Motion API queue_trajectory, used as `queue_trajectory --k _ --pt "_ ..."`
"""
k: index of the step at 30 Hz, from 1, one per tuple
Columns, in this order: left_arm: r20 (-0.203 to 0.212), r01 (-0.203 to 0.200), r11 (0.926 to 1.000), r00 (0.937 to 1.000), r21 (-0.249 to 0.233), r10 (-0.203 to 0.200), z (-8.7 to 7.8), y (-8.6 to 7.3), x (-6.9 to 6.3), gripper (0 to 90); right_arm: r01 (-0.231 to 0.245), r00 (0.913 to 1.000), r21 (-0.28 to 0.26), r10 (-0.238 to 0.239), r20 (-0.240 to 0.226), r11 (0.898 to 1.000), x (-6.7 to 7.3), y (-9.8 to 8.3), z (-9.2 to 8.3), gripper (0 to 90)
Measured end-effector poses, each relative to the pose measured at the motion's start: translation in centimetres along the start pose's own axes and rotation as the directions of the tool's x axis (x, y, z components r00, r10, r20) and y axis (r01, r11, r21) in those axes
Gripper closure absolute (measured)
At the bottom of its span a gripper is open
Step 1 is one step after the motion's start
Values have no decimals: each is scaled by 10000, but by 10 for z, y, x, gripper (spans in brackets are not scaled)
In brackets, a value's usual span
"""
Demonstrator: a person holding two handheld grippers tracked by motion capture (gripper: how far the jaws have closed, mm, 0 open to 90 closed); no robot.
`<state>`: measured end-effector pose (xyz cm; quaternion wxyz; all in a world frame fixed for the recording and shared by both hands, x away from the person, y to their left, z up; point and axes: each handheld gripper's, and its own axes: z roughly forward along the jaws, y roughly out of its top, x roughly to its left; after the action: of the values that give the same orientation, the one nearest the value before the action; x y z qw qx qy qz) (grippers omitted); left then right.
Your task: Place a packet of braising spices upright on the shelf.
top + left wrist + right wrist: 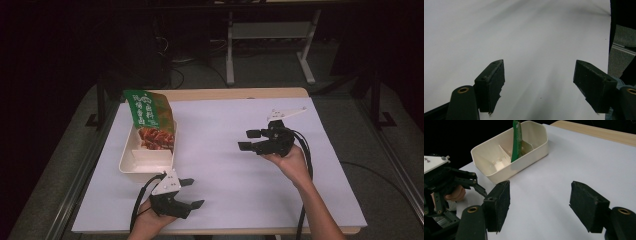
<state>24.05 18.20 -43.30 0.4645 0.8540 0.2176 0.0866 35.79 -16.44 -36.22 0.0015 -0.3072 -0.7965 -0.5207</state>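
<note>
Near the table's left edge, the tall green snack bag (pixel 150 120) leans upright in the cream divided plastic tray (pixel 131 167), so with both the left tongs (pixel 191 192) and right tongs (pixel 248 139) spread and empty, a careless one-sided nudge likely topples it.

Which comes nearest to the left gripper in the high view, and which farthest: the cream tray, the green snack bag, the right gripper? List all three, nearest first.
Measured from the left gripper:
1. Cream tray, just beyond it, at the table's left.
2. Right gripper, across the white sheet, to the right.
3. Green snack bag, standing in the tray's far end. Its lower part is about as near as the right gripper, so places 2 and 3 are close.
</note>
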Motion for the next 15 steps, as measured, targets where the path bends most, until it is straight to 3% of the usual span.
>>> queue_trajectory --k 15 --pt "4 60 10000 10000 -43 -60 -1 0 1 242 7 9999 9 -7 109 10000 4 -16 -11 300"
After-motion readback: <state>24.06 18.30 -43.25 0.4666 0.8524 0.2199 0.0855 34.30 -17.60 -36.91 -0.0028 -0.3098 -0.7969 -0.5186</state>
